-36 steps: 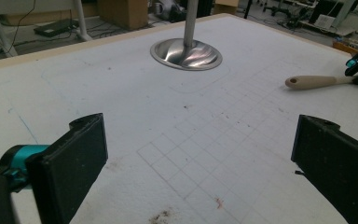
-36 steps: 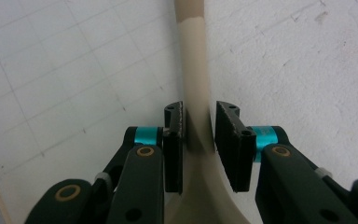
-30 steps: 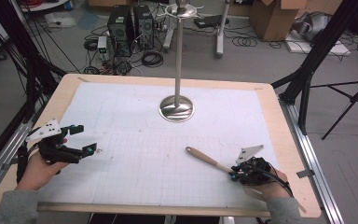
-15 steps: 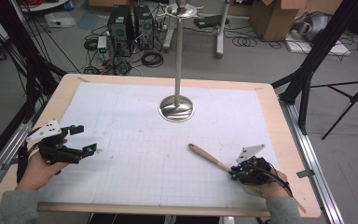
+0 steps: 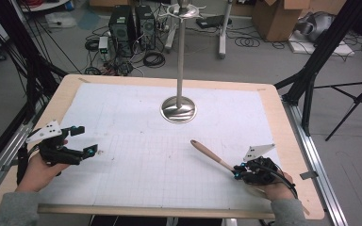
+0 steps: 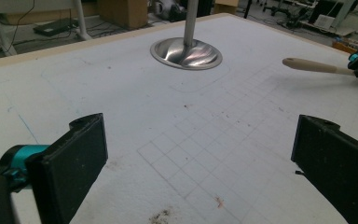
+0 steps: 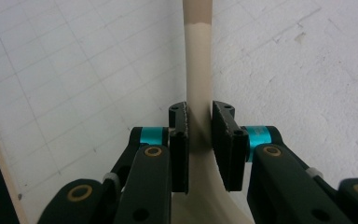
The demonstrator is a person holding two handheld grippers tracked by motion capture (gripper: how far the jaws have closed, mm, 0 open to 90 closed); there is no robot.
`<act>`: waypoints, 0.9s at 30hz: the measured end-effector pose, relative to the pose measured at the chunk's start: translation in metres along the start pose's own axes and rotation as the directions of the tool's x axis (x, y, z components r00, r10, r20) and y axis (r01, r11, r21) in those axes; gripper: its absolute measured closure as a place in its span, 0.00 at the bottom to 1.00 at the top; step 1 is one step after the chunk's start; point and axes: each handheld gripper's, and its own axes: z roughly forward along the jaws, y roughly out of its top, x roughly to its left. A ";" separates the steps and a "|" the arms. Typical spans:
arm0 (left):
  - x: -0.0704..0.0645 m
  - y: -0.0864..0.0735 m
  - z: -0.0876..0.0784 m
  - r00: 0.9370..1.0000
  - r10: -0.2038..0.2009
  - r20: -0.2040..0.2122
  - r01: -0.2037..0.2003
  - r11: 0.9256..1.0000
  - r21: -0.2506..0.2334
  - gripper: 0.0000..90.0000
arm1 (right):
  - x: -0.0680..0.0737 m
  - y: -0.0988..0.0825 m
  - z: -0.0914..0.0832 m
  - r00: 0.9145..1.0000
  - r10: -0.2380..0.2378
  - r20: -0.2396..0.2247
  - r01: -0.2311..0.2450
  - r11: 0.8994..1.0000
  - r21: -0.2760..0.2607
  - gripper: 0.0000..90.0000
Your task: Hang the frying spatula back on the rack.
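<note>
At the table's near right corner, my right gripper pinches a cream utensil; its tan handle angles up above the gridded mat. My left gripper stands spread, holding nothing.

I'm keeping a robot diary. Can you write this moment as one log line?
right tool: shut on wooden-handled utensil, jaws just closed | left tool: open, nothing between jaws | metal stand: upright at mat's far side
</note>
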 end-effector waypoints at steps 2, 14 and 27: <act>0.000 0.000 0.000 1.000 0.001 0.000 -0.001 1.000 0.000 0.05 | -0.001 0.000 -0.001 1.000 -0.003 0.001 0.003 1.000 -0.006 0.86; 0.000 0.001 0.000 1.000 0.002 0.008 -0.002 1.000 -0.005 0.05 | -0.003 -0.002 -0.008 1.000 0.006 0.015 -0.006 0.999 -0.038 0.86; 0.000 -0.001 -0.003 1.000 0.000 0.003 0.000 1.000 -0.005 0.05 | -0.005 0.001 -0.018 0.999 0.025 0.020 -0.023 0.992 -0.127 0.86</act>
